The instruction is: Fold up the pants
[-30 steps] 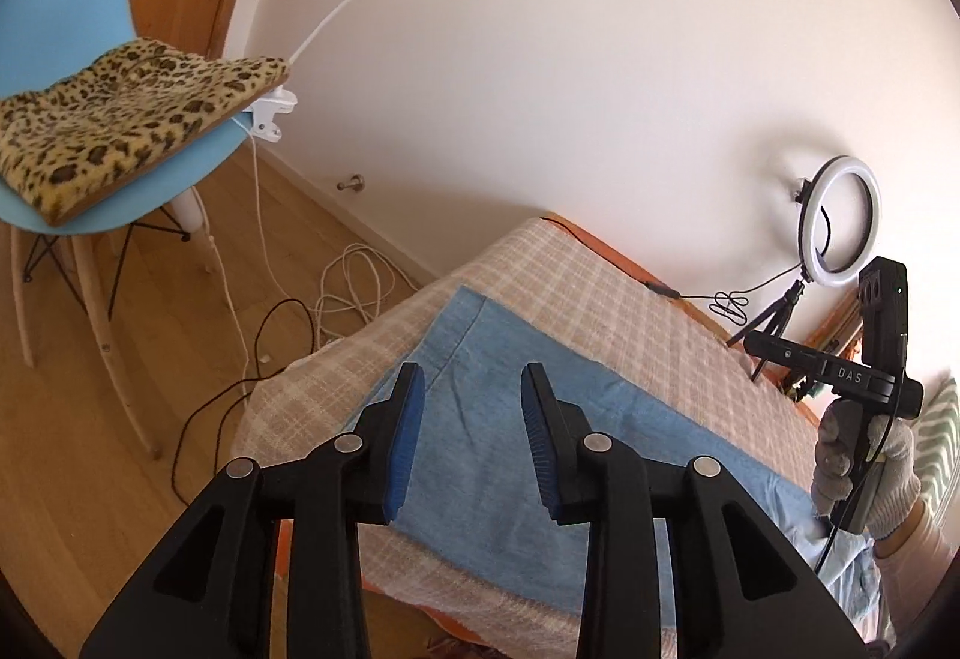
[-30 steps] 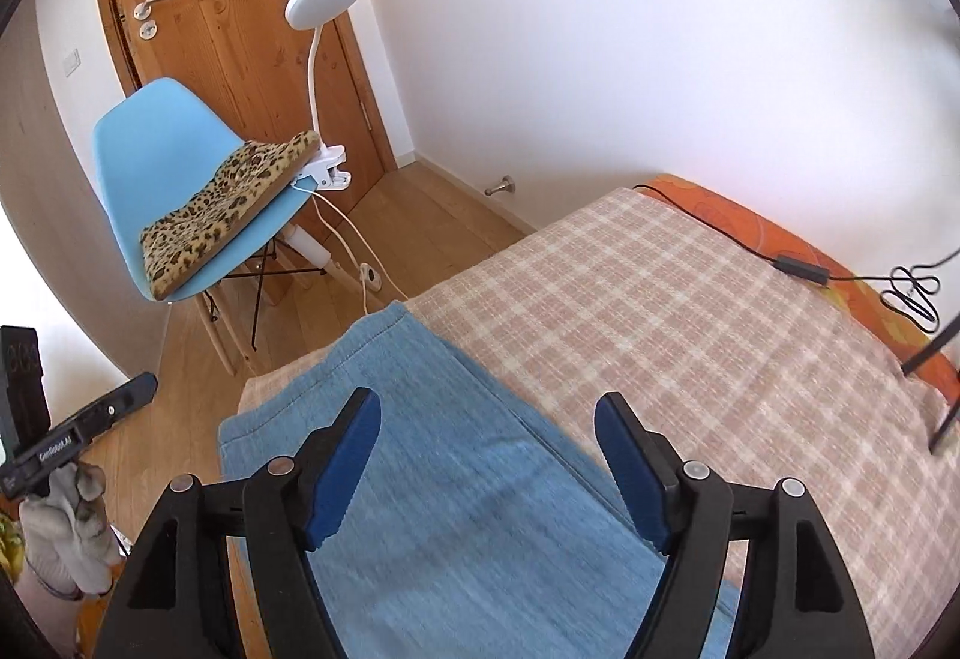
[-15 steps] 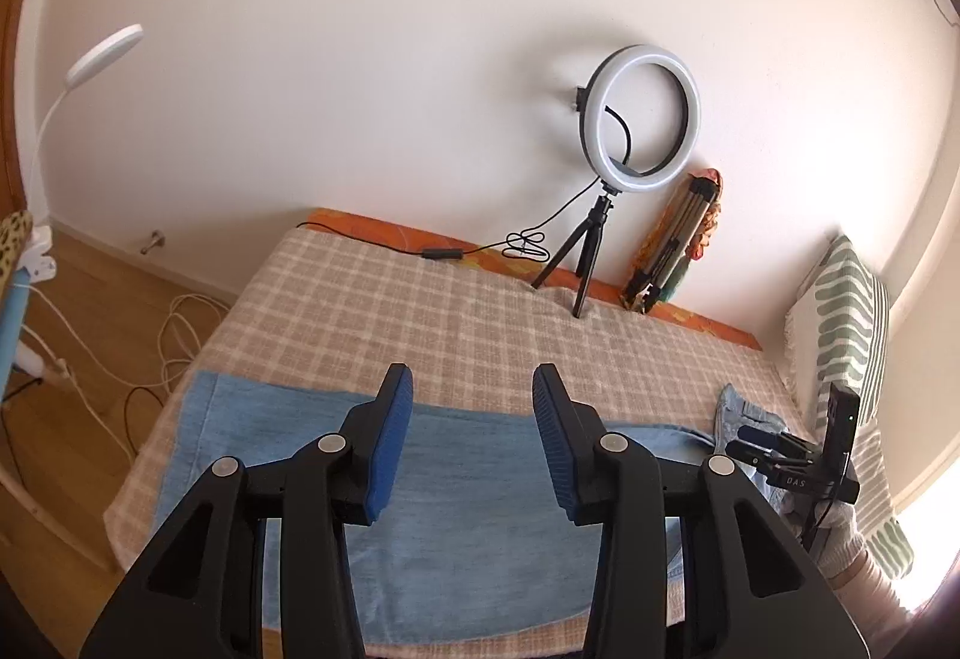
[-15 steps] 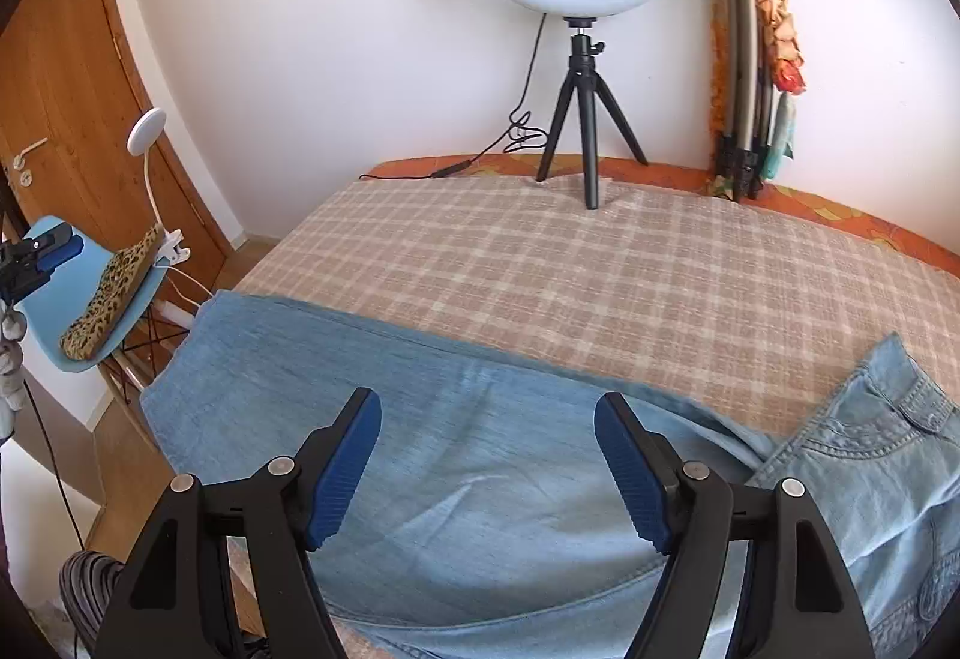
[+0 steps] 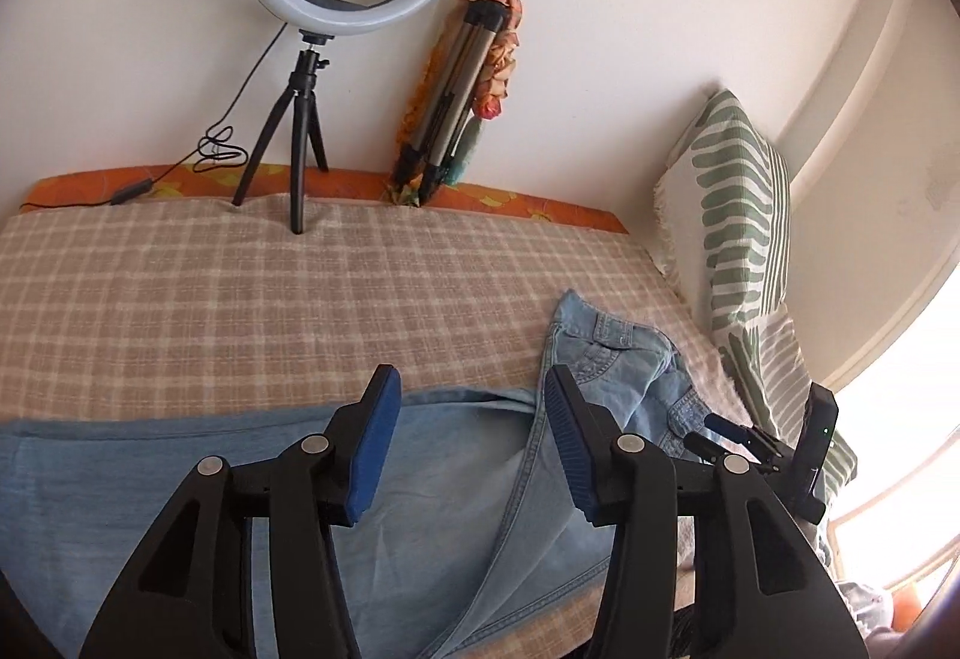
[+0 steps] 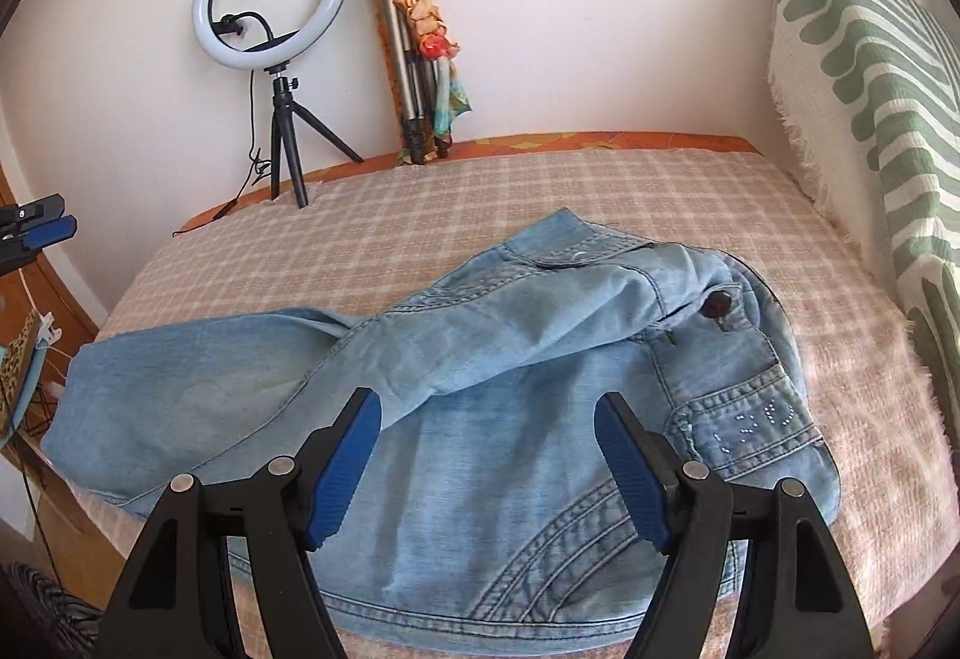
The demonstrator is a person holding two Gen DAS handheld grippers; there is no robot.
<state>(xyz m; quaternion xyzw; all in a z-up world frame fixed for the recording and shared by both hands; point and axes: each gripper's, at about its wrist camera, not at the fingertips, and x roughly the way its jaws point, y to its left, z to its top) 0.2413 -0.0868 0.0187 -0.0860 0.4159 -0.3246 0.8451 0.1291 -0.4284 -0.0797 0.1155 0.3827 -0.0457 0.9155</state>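
Note:
Light blue denim pants [image 6: 480, 359] lie on the checked bed cover [image 6: 450, 203], legs stretched to the left, the waist crumpled at the right with a dark button [image 6: 717, 306] showing. In the left wrist view the pants [image 5: 450, 491] lie flat along the near edge. My left gripper [image 5: 468, 419] is open and empty above the leg part. My right gripper [image 6: 487, 440] is open and empty above the seat of the pants. The right gripper also shows at the far right of the left wrist view [image 5: 726, 434].
A ring light on a small tripod [image 5: 306, 77] and a folded tripod with a scarf [image 5: 456, 107] stand at the far side by the wall. A green striped pillow [image 6: 870, 89] leans at the right. A cable [image 5: 180, 167] runs along the bed's far edge.
Both grippers have swung to the right, from the door and chair side toward the waist end of the pants. Both stay open and empty.

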